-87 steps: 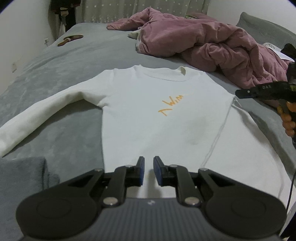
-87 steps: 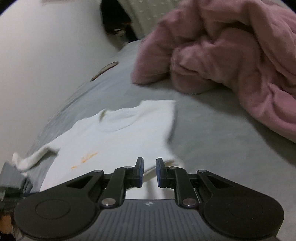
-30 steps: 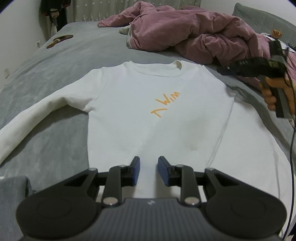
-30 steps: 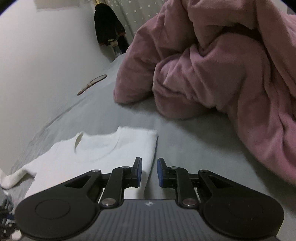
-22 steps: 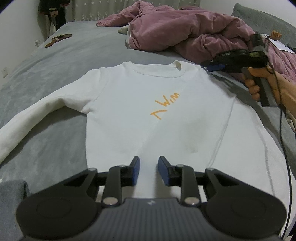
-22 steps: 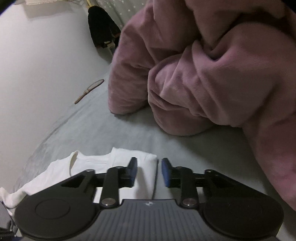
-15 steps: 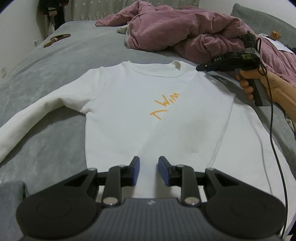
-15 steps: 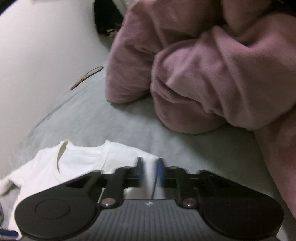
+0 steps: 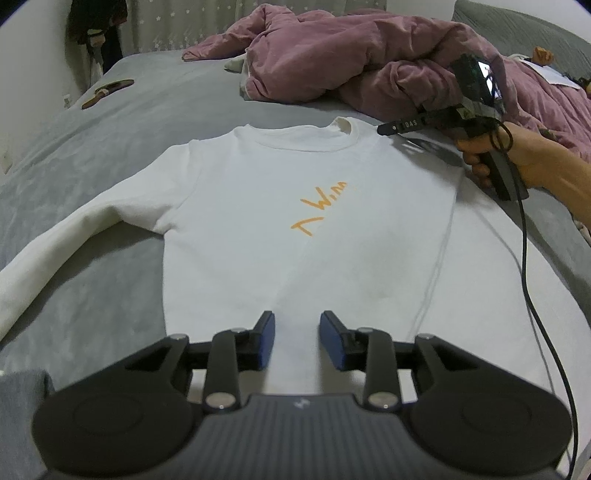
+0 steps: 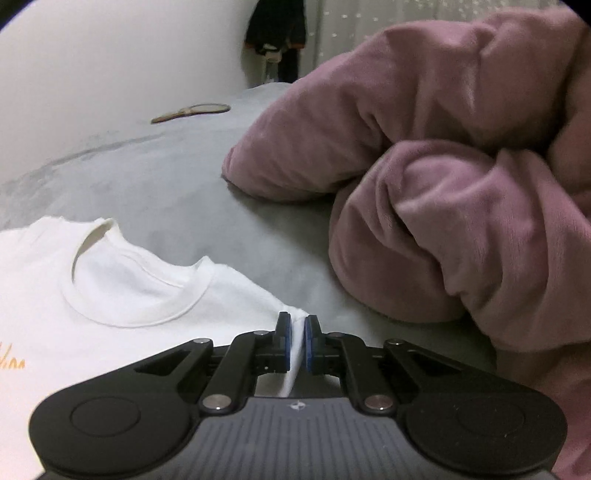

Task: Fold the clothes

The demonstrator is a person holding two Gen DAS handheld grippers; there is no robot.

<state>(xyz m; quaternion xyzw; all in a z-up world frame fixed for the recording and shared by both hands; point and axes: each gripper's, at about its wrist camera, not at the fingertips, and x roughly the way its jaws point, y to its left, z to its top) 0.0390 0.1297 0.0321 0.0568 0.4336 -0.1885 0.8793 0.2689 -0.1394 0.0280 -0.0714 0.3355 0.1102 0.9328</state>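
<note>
Two grippers in play over one white sweatshirt [image 9: 280, 206], which lies flat, front up, on my grey bed cover [image 9: 166, 99]. Orange lettering [image 9: 319, 206] runs slantwise across the chest. Neckline sits at the far end from my left camera; one long sleeve [image 9: 74, 240] stretches out to the picture's left, and the other side of the garment is folded in over the body.

Left gripper [image 9: 297, 343]: hovering above the hem end of the sweatshirt, blue pads [image 9: 266, 341] apart and the jaws opening. White cloth shows between them, below, but I see neither pad pressing on it.

Right gripper [image 10: 295, 341]: at the shoulder corner of the sweatshirt, just beside the collar [image 10: 136, 280]. Jaws closing, nearly together, with a thin fold of the white shoulder edge standing between the blue pads; they look to be pinching it. From the left camera I see this same gripper [image 9: 424, 123] held by a bare hand [image 9: 491, 155], a black cable [image 9: 528, 288] trailing from it across the cloth.

Rumpled pink duvet [image 10: 461, 184] heaped close behind the shoulder, not touching the sweatshirt as far as I can tell. Flat brown object [image 9: 107, 92] near the far edge of the bed, well apart. Dark clothing [image 10: 277, 29] hangs by the wall.
</note>
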